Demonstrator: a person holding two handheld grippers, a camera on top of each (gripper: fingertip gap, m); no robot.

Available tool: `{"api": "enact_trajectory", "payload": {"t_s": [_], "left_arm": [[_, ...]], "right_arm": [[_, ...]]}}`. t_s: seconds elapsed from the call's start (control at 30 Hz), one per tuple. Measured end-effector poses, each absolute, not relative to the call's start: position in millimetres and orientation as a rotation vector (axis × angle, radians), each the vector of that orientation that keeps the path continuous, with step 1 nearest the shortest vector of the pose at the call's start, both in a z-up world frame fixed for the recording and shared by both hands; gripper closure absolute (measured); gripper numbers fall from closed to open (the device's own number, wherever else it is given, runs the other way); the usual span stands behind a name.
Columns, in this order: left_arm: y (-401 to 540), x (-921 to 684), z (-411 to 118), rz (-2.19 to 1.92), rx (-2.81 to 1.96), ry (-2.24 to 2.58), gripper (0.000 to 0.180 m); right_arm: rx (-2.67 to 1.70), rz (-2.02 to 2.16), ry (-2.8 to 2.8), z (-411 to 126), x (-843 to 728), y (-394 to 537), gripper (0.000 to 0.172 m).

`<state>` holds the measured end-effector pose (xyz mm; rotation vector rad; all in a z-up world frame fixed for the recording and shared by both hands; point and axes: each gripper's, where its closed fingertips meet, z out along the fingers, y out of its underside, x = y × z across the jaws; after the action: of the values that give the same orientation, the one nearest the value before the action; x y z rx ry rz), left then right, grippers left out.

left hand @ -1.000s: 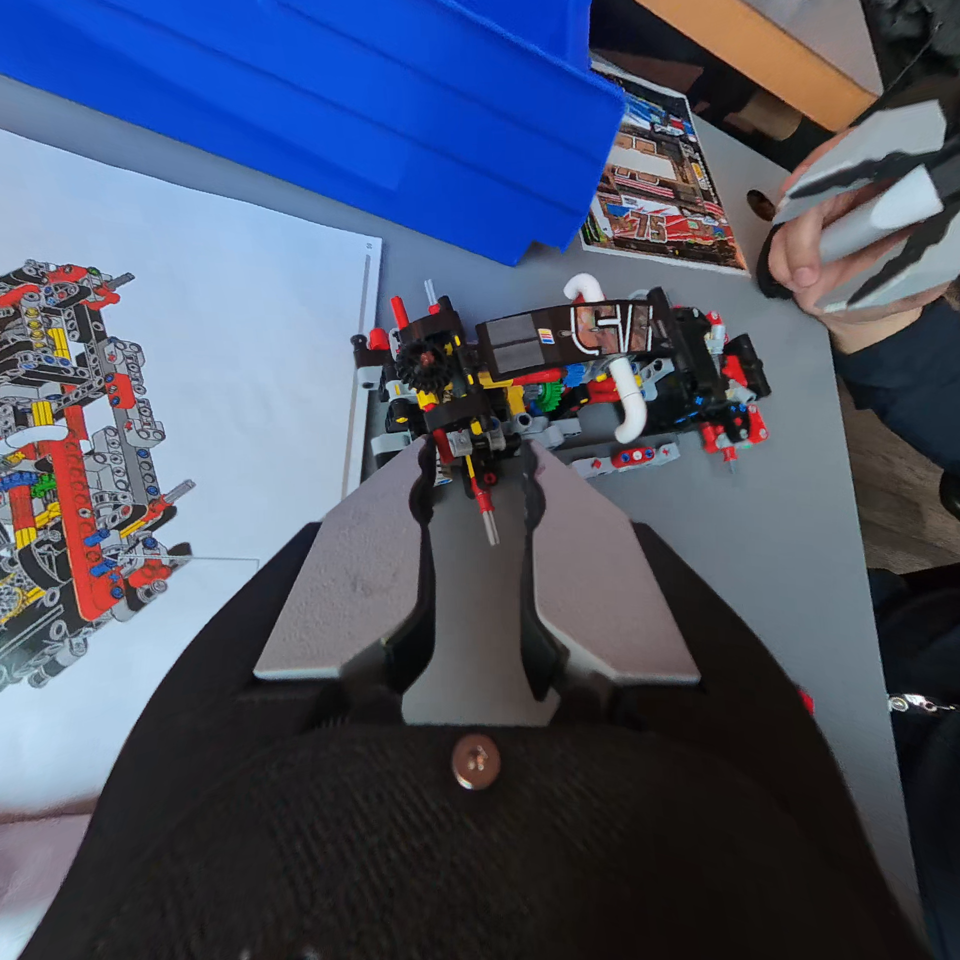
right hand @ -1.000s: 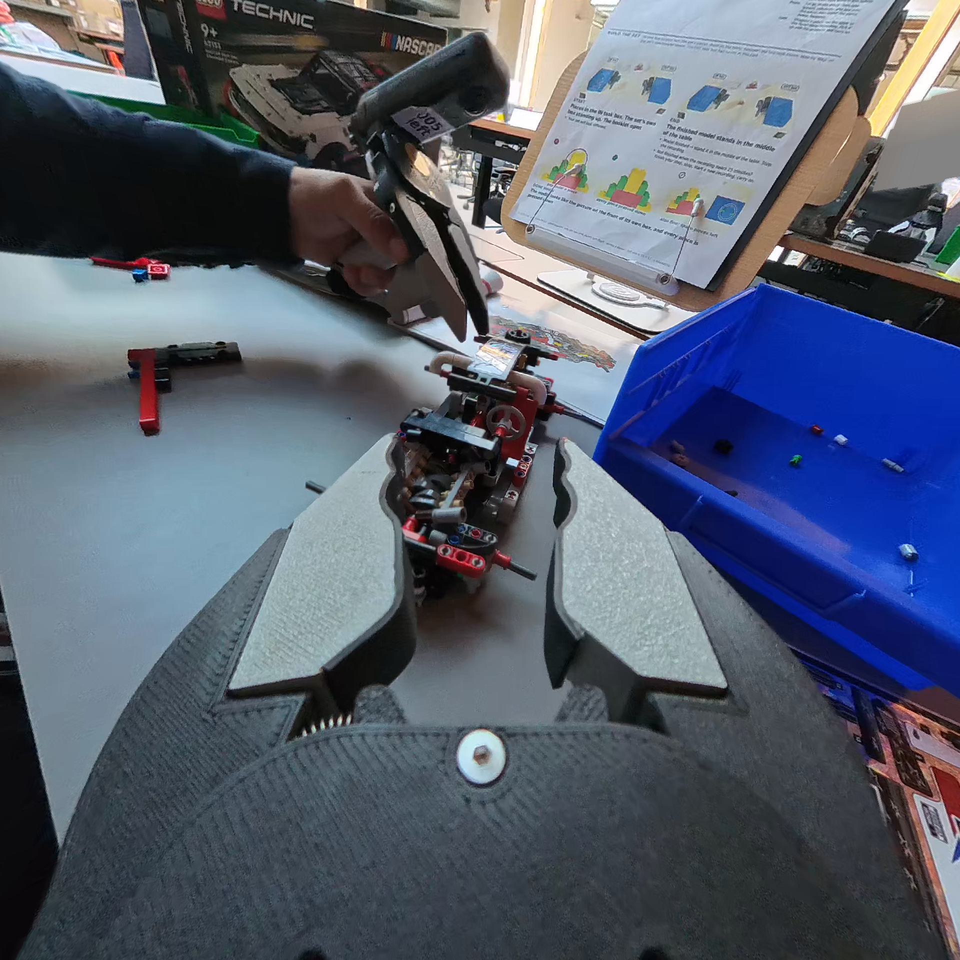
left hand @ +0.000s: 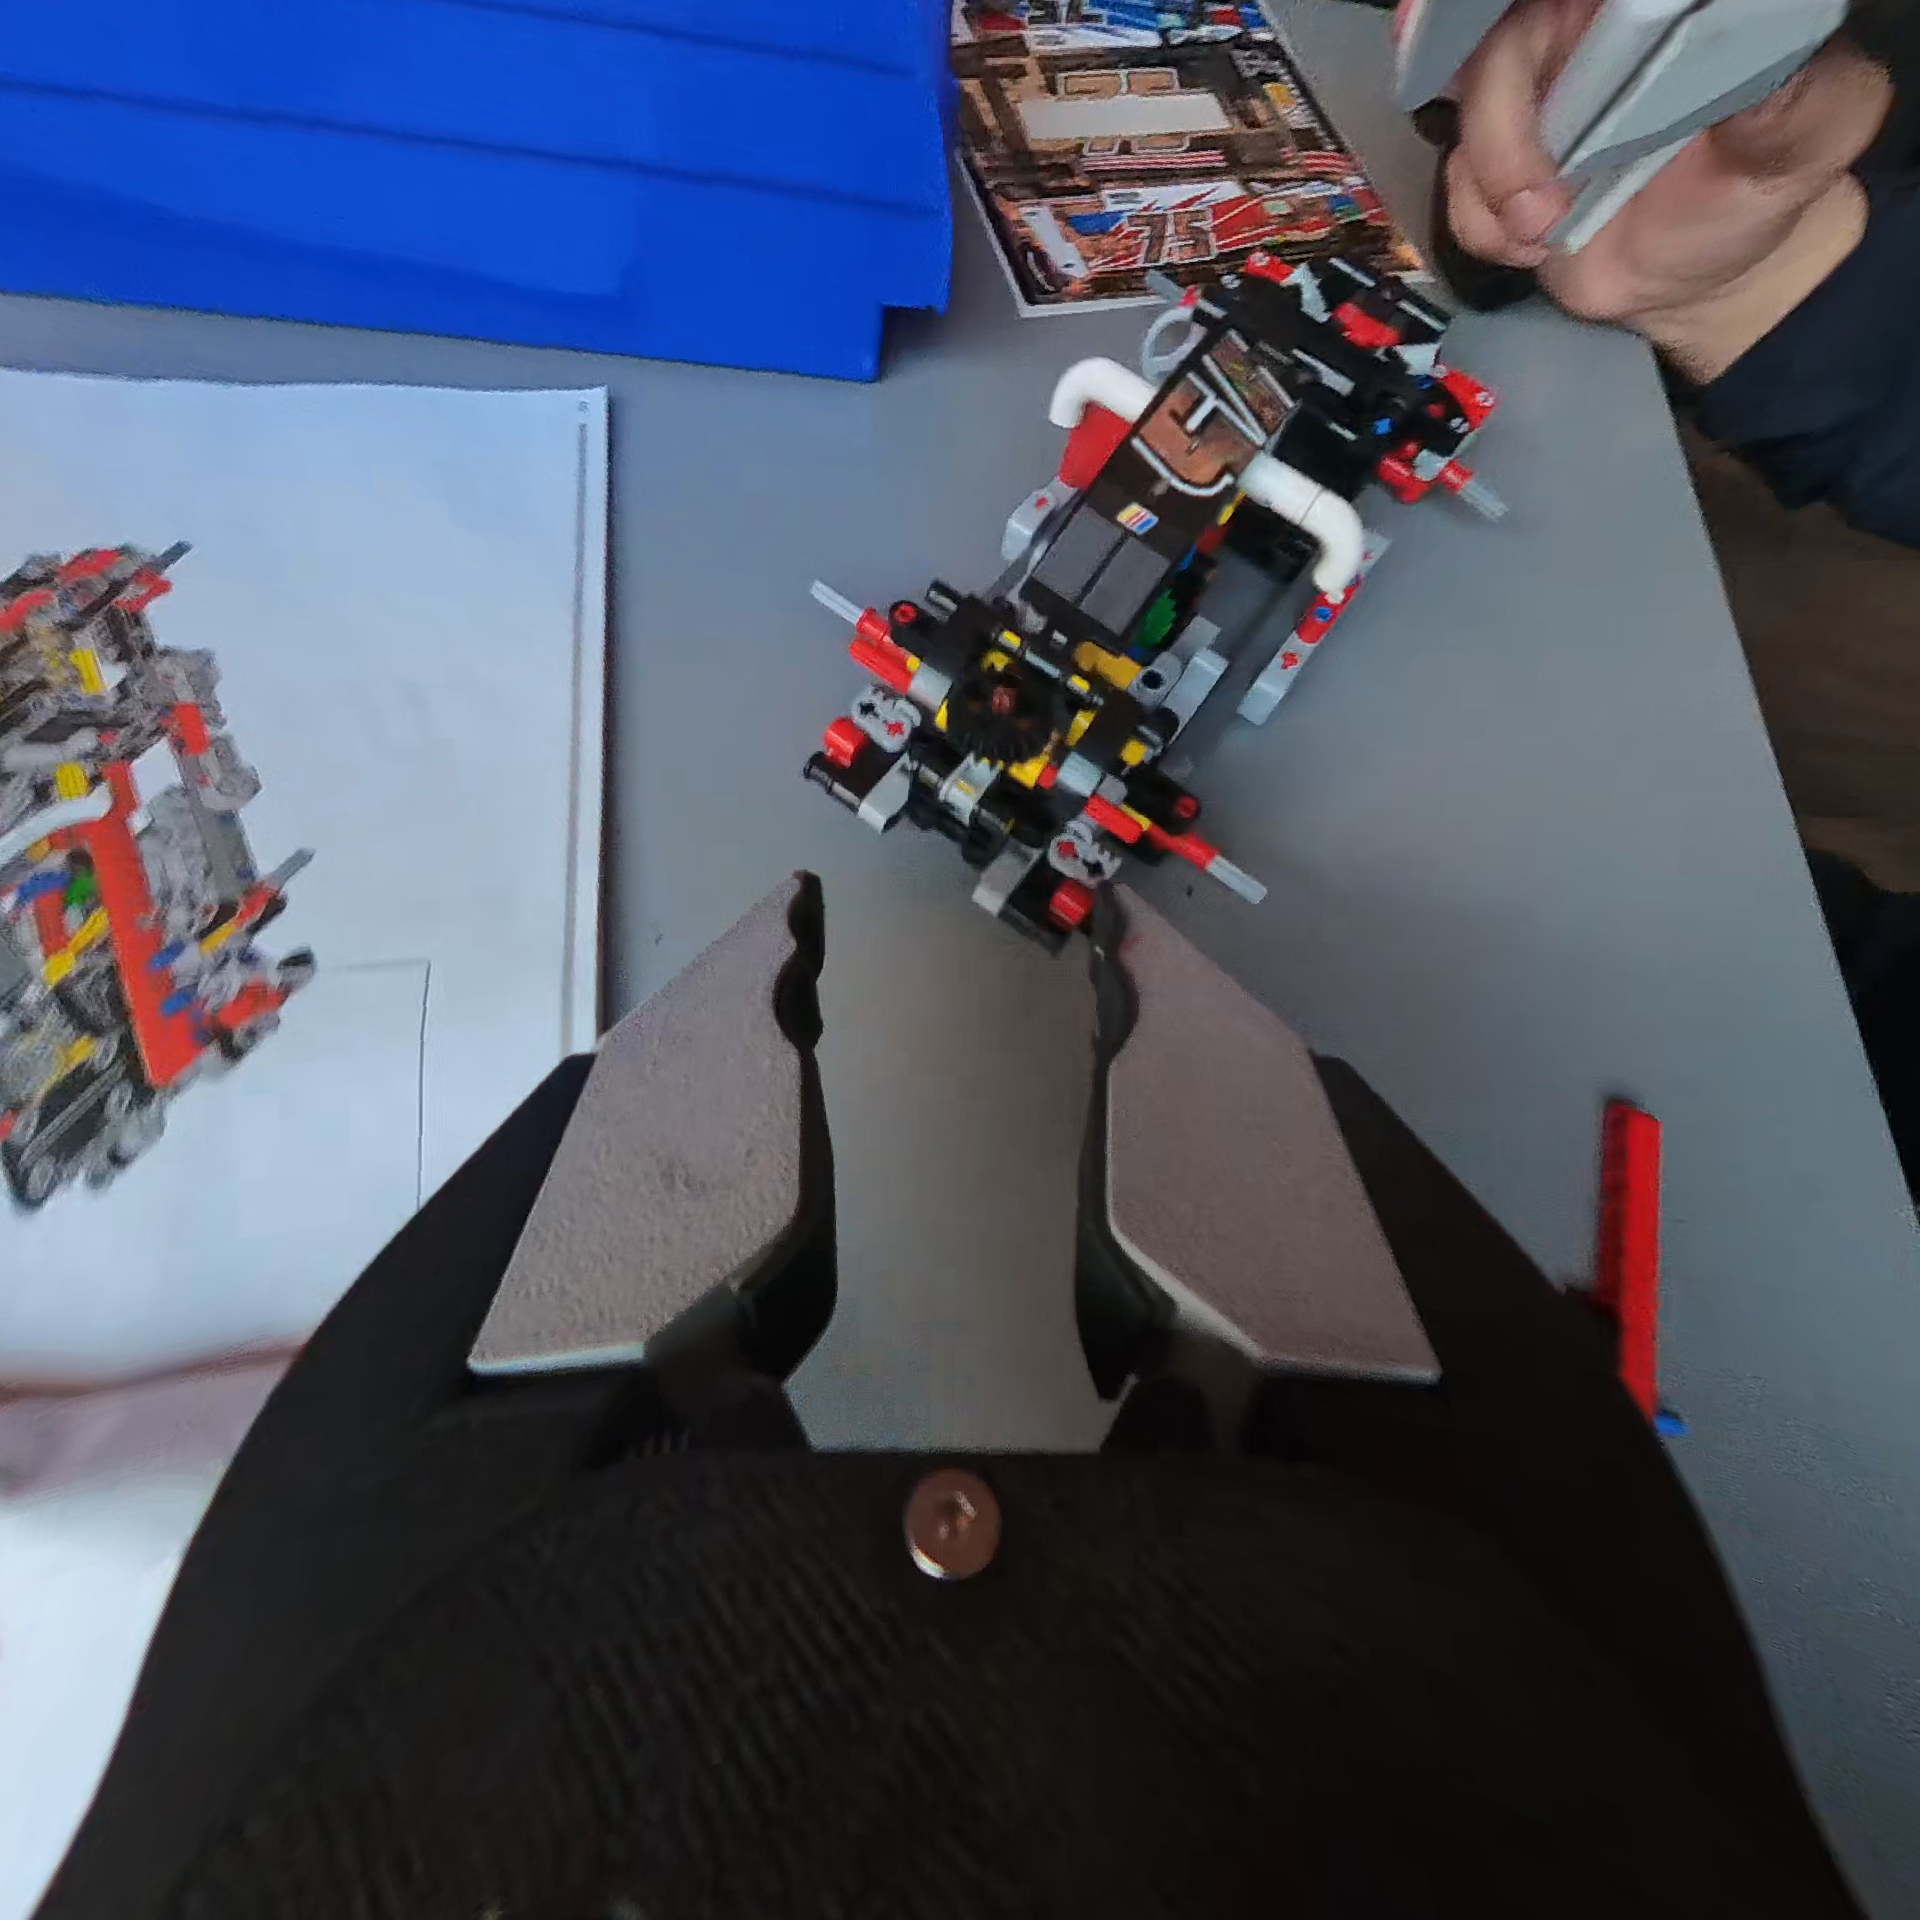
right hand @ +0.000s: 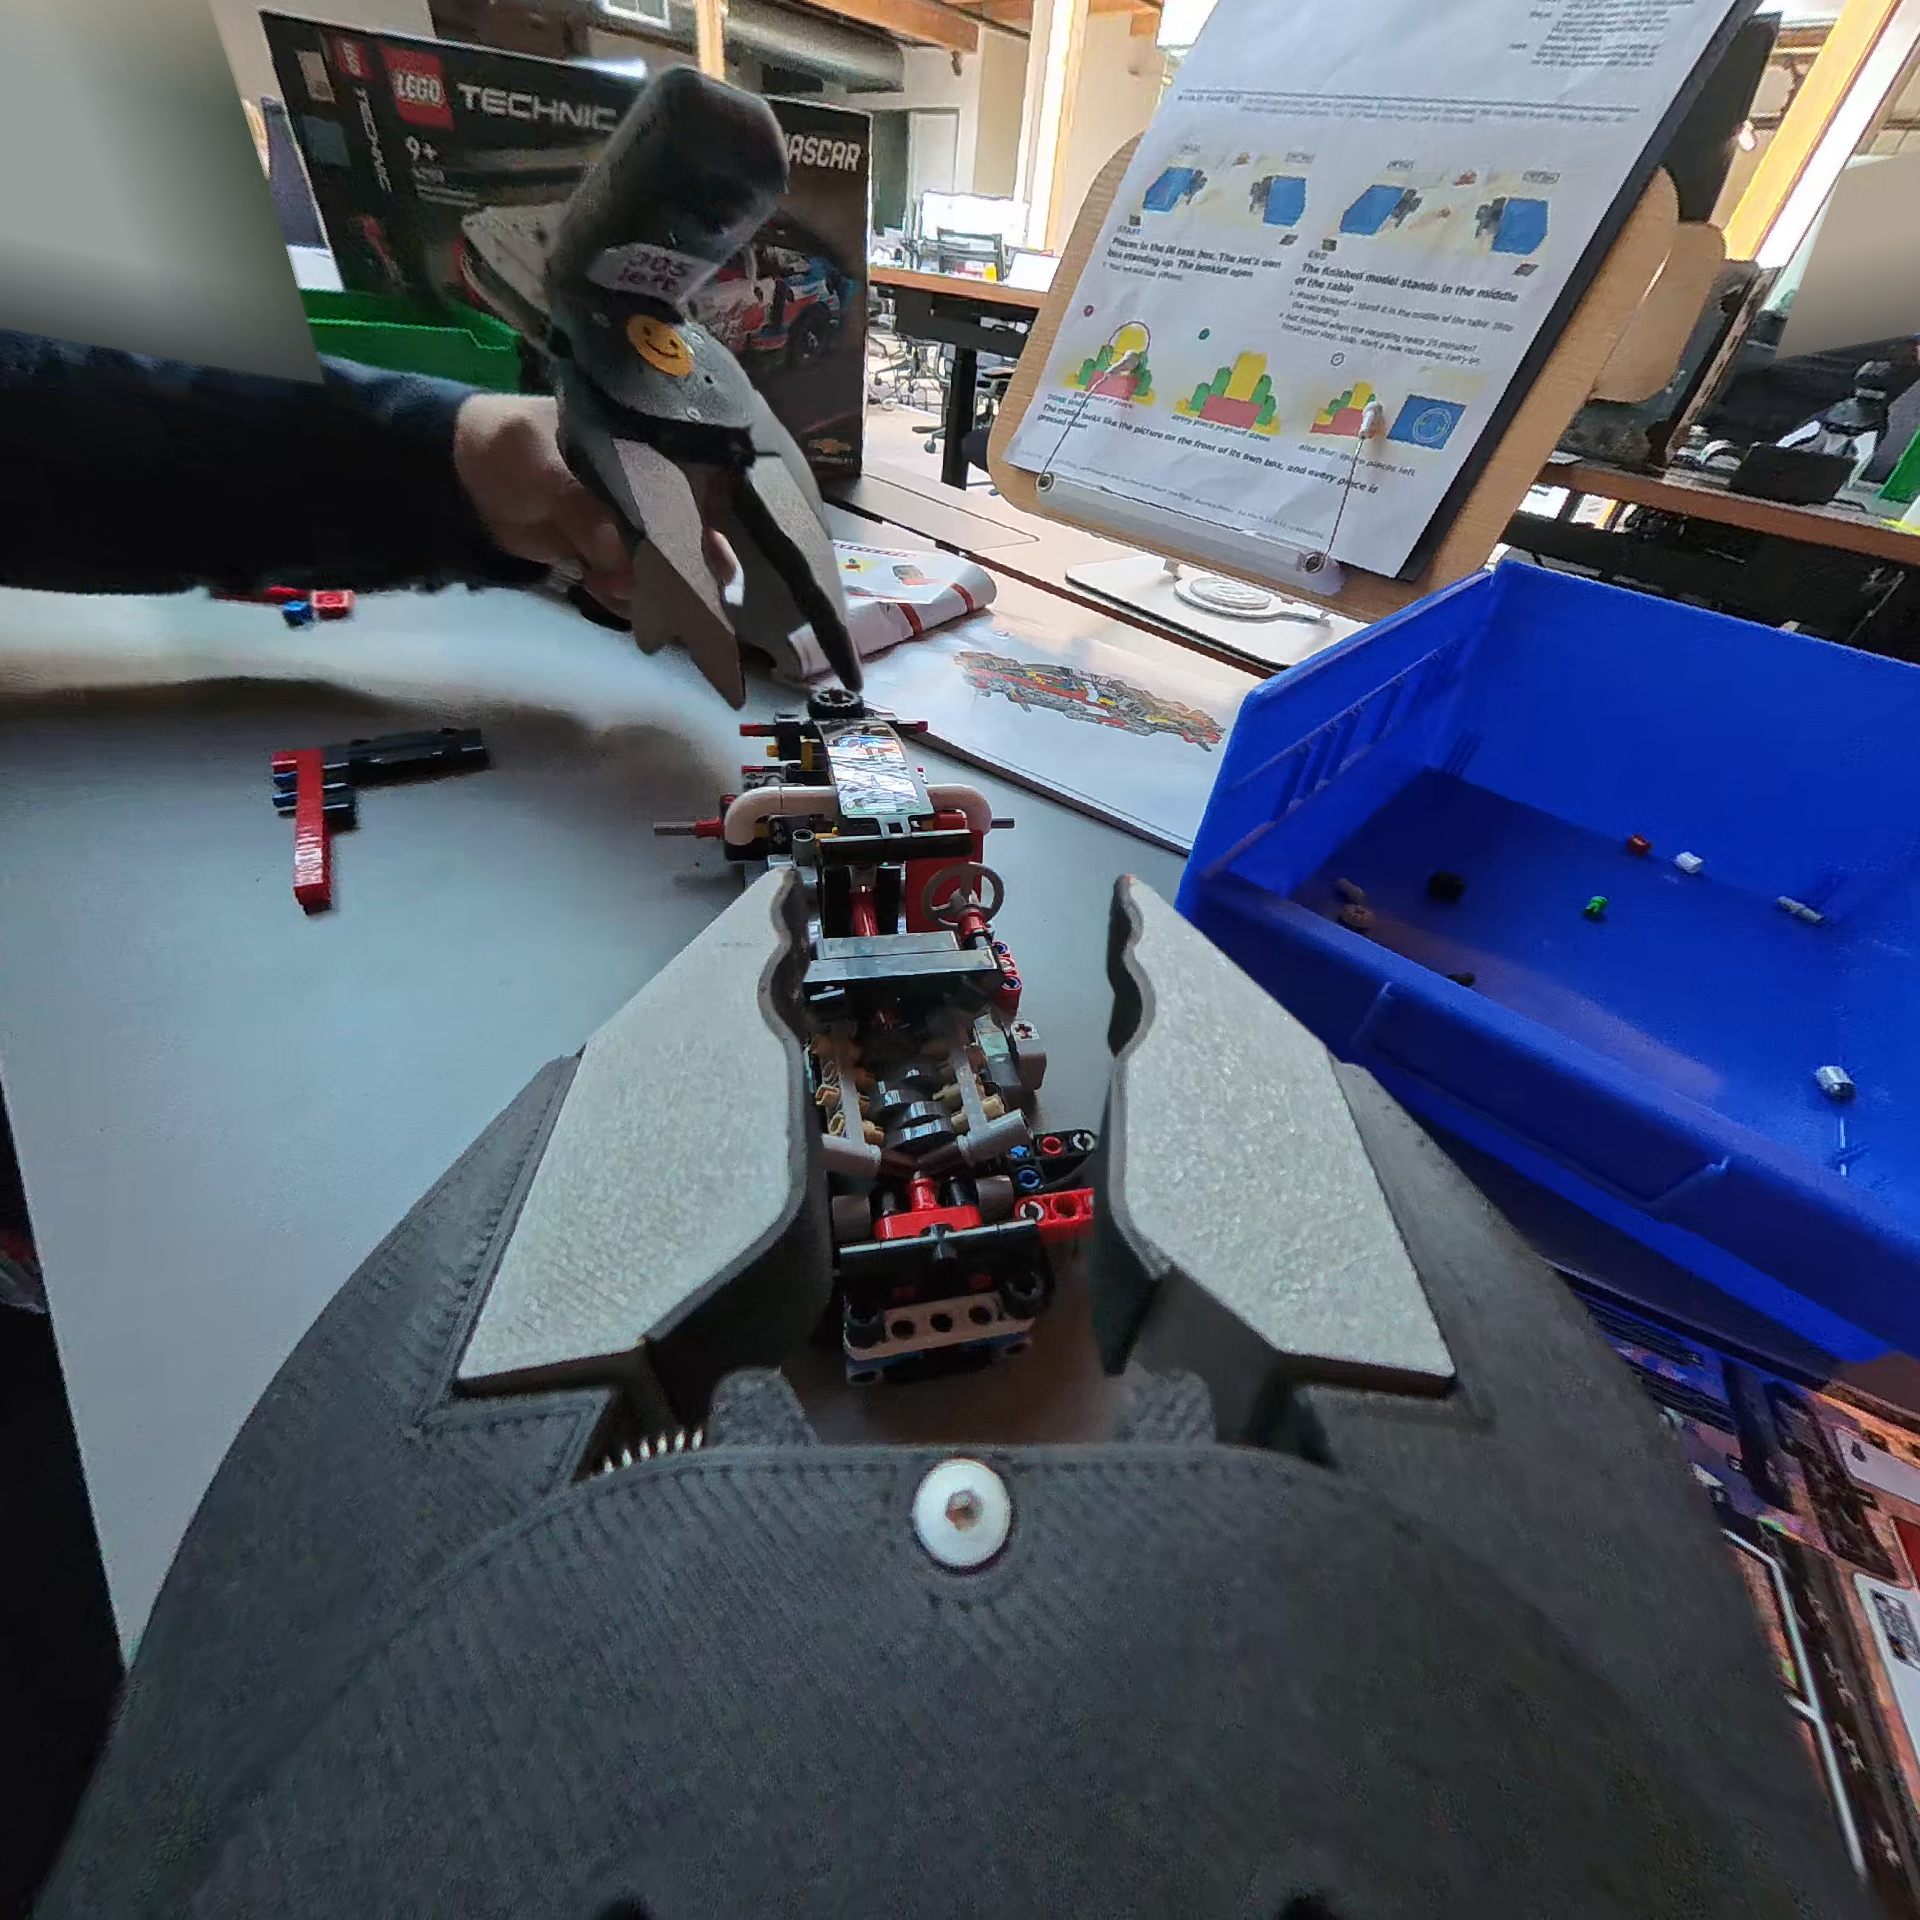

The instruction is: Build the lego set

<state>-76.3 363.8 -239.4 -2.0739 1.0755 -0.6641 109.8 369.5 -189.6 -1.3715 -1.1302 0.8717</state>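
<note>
The model (right hand: 914,1039) is mostly black and red, with yellow, grey and green bits and a white tube across it. Beside it the bin (right hand: 1621,935) is bright blue, holding red, white, green and black specks. The table (left hand: 1455,935) under the model is plain grey. Left of the model lies a red beam (right hand: 312,842) joined to a black one.

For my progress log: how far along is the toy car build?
Done: the toy car has a frame, engine, steering wheel and white pipe; no wheels or body shell show. In hand: nothing gripped; it stands inside the open right gripper, with the open left gripper at its other end. Left: a loose red-and-black piece, and small parts in the blue bin.
</note>
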Motion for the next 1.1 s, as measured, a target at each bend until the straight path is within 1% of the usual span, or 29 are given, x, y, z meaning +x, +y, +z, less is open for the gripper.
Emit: {"api": "enact_trajectory", "payload": {"t_s": [0.1,0.27,0.4,0.53,0.8,1.1], "left_arm": [[366.0,-56.4,-242.2,-0.759,-1.989,1.244,0.129],[366.2,-48.8,-246.4,-0.737,-1.880,1.506,0.124],[362.6,-49.1,-244.9,-0.789,-1.899,1.584,0.122],[358.8,-50.5,-260.9,-0.791,-1.962,1.645,0.118],[343.0,-47.1,-259.0,-0.859,-1.963,1.641,0.135],[292.1,-46.4,-257.4,-0.835,-1.950,1.672,0.135]], "right_arm": [[-1.370,0.877,-1.111,-187.5,111.6,371.2,0.117],[-1.367,0.904,-1.103,-185.8,112.4,370.6,0.116],[-1.366,0.909,-1.119,-187.4,110.9,369.0,0.116],[-1.358,0.922,-1.121,-186.2,111.0,367.2,0.117],[-1.348,0.926,-1.133,-186.2,110.4,364.6,0.117],[-1.334,0.950,-1.115,-182.2,112.8,363.7,0.117]]}}
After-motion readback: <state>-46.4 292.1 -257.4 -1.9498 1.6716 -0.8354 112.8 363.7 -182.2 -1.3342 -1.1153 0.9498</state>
